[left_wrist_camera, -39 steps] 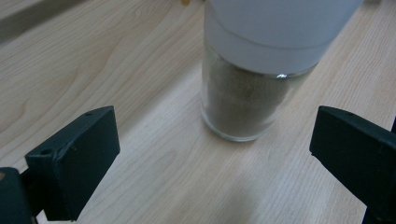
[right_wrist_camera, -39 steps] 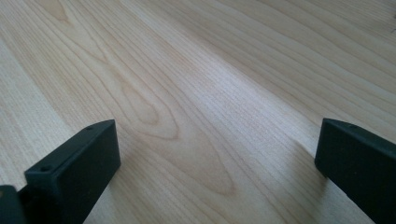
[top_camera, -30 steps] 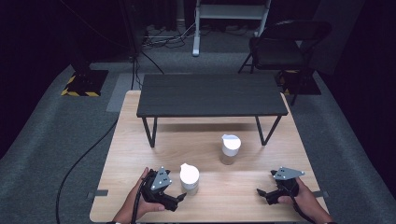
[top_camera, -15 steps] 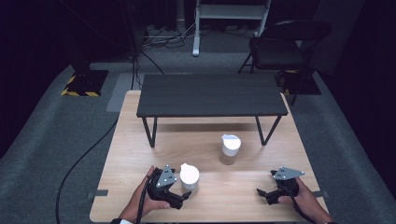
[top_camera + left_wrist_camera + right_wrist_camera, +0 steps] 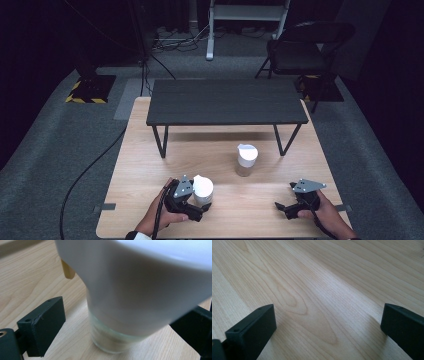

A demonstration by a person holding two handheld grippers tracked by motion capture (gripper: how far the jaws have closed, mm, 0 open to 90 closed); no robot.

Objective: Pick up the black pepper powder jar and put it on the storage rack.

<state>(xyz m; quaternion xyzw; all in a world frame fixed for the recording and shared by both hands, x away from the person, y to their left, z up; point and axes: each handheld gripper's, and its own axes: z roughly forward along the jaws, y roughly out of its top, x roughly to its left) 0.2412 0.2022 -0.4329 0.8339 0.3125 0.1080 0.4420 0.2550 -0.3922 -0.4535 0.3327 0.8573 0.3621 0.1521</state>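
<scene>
- Since the earlier frame, the left gripper (image 5: 199, 209) has edged rightward up to the white-capped clear glass jar (image 5: 202, 190) at lower centre-left of the pale wooden tabletop (image 5: 225, 150).
- Its jaws have just been closing; the jar stands between them, left jaw apart, right contact unclear.
- Right gripper (image 5: 281, 208), lower right, gapes empty.

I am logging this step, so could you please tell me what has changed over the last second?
The left gripper moved in around the near white-lidded glass jar; its jaws have just been closing, pads not yet pressing. The right gripper, open, and the far white-lidded jar stayed put.
</scene>
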